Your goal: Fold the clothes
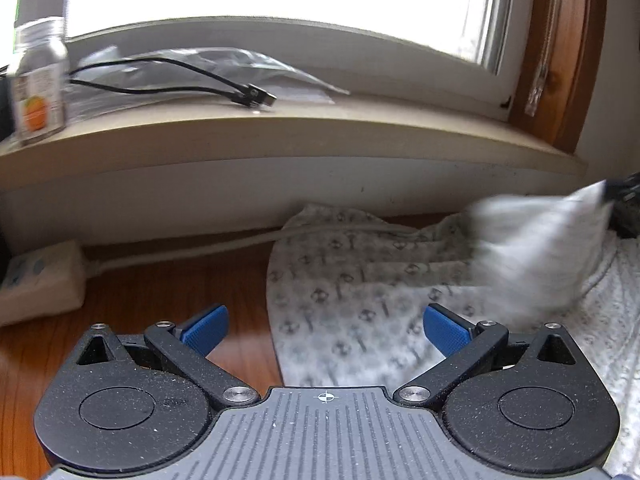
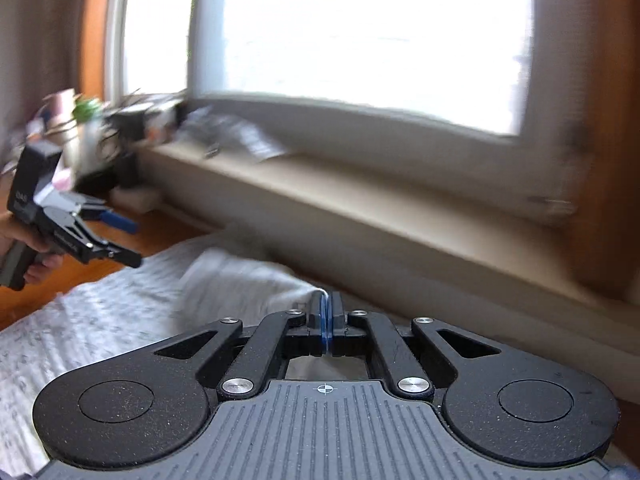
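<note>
A white garment with a small grey print lies on the wooden table below the window sill. My left gripper is open and empty, low over the garment's left edge. My right gripper is shut on a corner of the garment and lifts it, so a blurred fold of cloth hangs at the right in the left wrist view. The left gripper also shows in the right wrist view, open, in a hand at the left.
A wooden table carries the garment. A white power strip lies at the left against the wall. On the window sill stand a clear jar, a black cable and plastic wrap. Blurred clutter sits at the sill's far end.
</note>
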`<move>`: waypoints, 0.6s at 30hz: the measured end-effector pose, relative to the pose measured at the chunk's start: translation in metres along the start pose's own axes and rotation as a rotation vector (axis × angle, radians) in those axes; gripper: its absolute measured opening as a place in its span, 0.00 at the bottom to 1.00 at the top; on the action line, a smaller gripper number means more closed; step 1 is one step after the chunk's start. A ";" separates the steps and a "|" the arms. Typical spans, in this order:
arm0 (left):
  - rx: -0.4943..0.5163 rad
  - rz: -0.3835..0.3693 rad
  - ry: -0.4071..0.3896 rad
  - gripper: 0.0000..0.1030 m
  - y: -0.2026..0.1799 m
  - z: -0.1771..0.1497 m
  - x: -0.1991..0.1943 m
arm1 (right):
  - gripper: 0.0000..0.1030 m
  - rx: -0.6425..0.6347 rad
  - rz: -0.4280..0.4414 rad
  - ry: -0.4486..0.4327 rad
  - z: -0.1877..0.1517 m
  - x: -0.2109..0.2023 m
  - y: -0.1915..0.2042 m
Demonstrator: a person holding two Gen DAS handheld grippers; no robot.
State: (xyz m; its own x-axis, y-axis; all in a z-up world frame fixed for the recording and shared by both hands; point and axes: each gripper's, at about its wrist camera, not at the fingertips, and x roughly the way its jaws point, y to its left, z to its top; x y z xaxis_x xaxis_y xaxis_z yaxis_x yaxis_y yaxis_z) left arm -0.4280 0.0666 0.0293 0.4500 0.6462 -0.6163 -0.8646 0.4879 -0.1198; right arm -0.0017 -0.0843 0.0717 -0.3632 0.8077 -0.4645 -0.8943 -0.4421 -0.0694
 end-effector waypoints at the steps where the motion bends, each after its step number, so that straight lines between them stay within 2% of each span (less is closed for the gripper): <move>1: 0.009 -0.003 0.008 1.00 0.001 0.003 0.007 | 0.01 0.008 -0.042 -0.007 -0.004 -0.013 -0.014; 4: 0.029 -0.015 0.024 0.99 0.003 0.013 0.029 | 0.01 0.039 -0.170 -0.010 -0.015 -0.051 -0.057; 7: 0.037 -0.015 0.034 0.94 0.005 0.019 0.046 | 0.01 0.060 -0.308 0.001 -0.028 -0.084 -0.097; 12: 0.055 -0.016 0.029 0.73 0.004 0.024 0.060 | 0.01 0.094 -0.524 0.028 -0.046 -0.123 -0.160; 14: 0.079 -0.003 0.023 0.70 0.001 0.024 0.062 | 0.01 0.115 -0.599 0.028 -0.052 -0.133 -0.182; 15: 0.095 0.004 0.018 0.58 -0.002 0.023 0.063 | 0.01 0.129 -0.631 0.023 -0.055 -0.137 -0.192; 16: 0.116 0.014 0.012 0.51 -0.004 0.023 0.063 | 0.01 0.141 -0.661 0.017 -0.058 -0.139 -0.200; 17: 0.125 0.025 0.006 0.38 -0.006 0.022 0.062 | 0.01 0.147 -0.690 0.015 -0.061 -0.140 -0.208; 18: 0.119 0.017 0.003 0.20 -0.006 0.022 0.060 | 0.01 0.150 -0.719 0.010 -0.064 -0.141 -0.214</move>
State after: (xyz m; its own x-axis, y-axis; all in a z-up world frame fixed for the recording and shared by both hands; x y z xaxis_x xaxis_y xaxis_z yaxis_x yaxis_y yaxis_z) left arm -0.3910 0.1156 0.0098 0.4349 0.6532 -0.6198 -0.8394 0.5432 -0.0165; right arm 0.2575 -0.1280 0.0958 0.3284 0.8741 -0.3578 -0.9372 0.2545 -0.2386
